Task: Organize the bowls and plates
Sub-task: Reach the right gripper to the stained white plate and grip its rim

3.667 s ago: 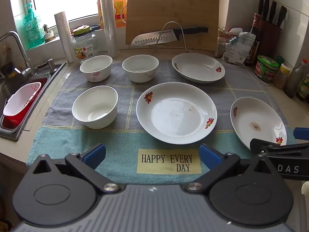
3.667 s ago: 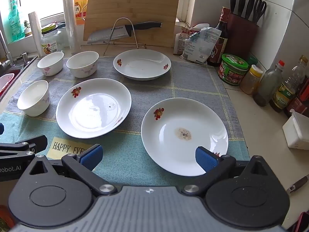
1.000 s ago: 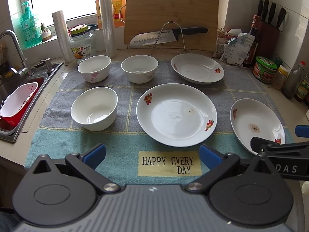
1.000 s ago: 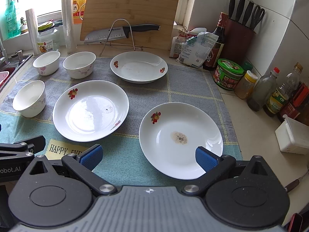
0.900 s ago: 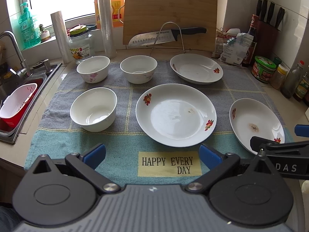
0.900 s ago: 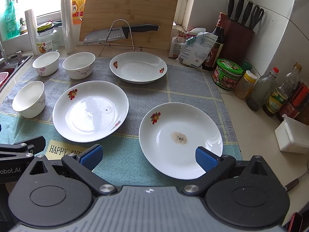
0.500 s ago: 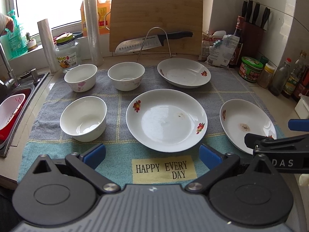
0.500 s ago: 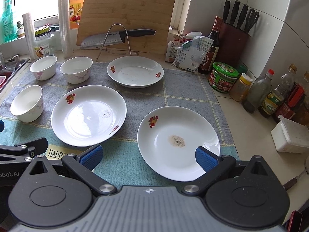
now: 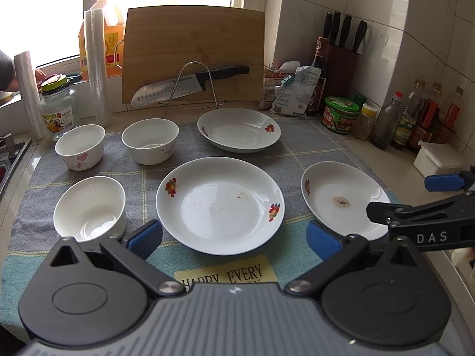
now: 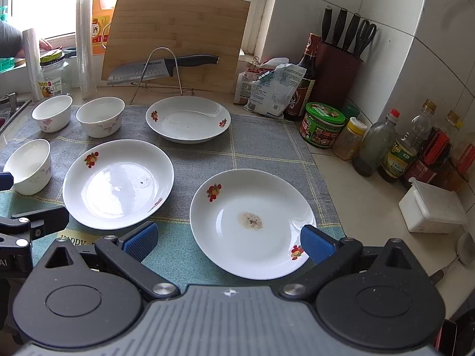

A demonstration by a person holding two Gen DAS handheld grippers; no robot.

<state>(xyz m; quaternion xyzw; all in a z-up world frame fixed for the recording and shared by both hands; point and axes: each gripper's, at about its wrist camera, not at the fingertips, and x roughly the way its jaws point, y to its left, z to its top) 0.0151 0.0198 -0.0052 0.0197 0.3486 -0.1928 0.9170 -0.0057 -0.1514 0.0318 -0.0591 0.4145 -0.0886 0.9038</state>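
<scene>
Three white flowered plates lie on a grey-green towel (image 9: 299,151): a middle plate (image 9: 219,204), a far plate (image 9: 239,129), and a right plate (image 9: 341,198) with a brown stain. Three white bowls stand at the left: a near bowl (image 9: 89,207), a far-left bowl (image 9: 80,145) and a far-middle bowl (image 9: 150,141). My left gripper (image 9: 234,237) is open and empty, just short of the middle plate. My right gripper (image 10: 228,241) is open and empty, its blue pads (image 10: 316,243) flanking the near rim of the stained plate (image 10: 252,219).
A bamboo cutting board (image 9: 193,53) and a knife (image 9: 190,84) on a wire stand lean at the back. Jars, sauce bottles (image 10: 397,154), a knife block (image 10: 338,71) and a white box (image 10: 432,207) line the right counter. A sink edge (image 9: 12,154) is at the left.
Both grippers have risen and moved forward and rightwards over the towel, so the dishes look nearer. Both stay open and empty. No dish has moved.
</scene>
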